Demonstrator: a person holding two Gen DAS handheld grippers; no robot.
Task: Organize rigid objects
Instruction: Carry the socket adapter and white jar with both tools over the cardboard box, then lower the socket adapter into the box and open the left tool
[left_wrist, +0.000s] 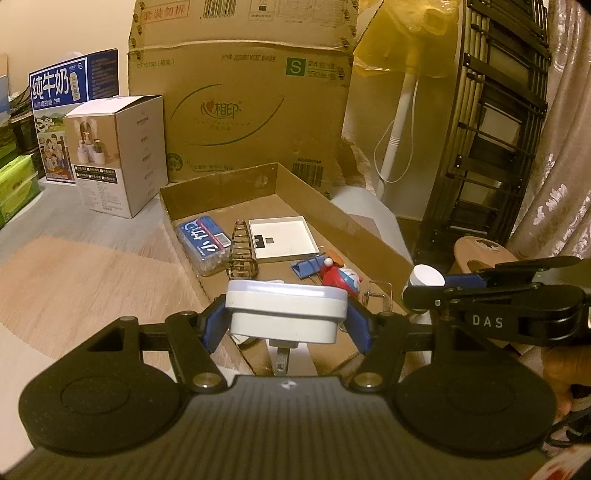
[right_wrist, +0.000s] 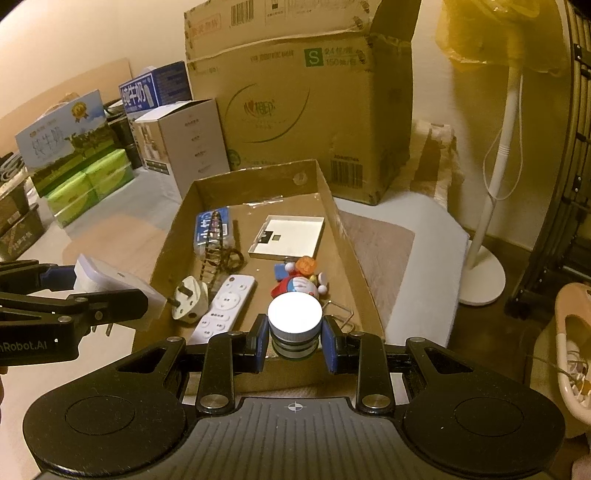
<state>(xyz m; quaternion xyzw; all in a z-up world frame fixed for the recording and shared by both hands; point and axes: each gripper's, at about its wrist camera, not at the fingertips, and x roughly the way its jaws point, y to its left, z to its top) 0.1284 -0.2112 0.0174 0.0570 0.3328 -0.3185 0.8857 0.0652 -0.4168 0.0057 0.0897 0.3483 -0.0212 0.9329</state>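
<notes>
Hiding the tray's (left_wrist: 343, 218) near contents, the left gripper (left_wrist: 286, 319) clamps a white adapter (left_wrist: 286, 314); the right gripper (right_wrist: 295, 343), angled downward, grips a white-capped bottle (right_wrist: 294, 321).

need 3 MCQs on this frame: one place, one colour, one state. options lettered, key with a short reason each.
1. Where does the white remote control lie?
A. Inside the shallow cardboard tray
B. On top of the tall carton
C. On the floor by the fan stand

2. What colour is the cap of the small jar in the right gripper?
A. Red
B. White
C. Black

3. What is the state of the left gripper?
A. Open and empty
B. Shut on a remote
C. Shut on the white plug adapter

Key:
1 A: the right wrist view shows the remote on the tray floor beside the white plug.
2 B: the round cap facing the camera is white.
3 C: the blue pads press on both sides of the adapter, its prongs hanging below.
</notes>
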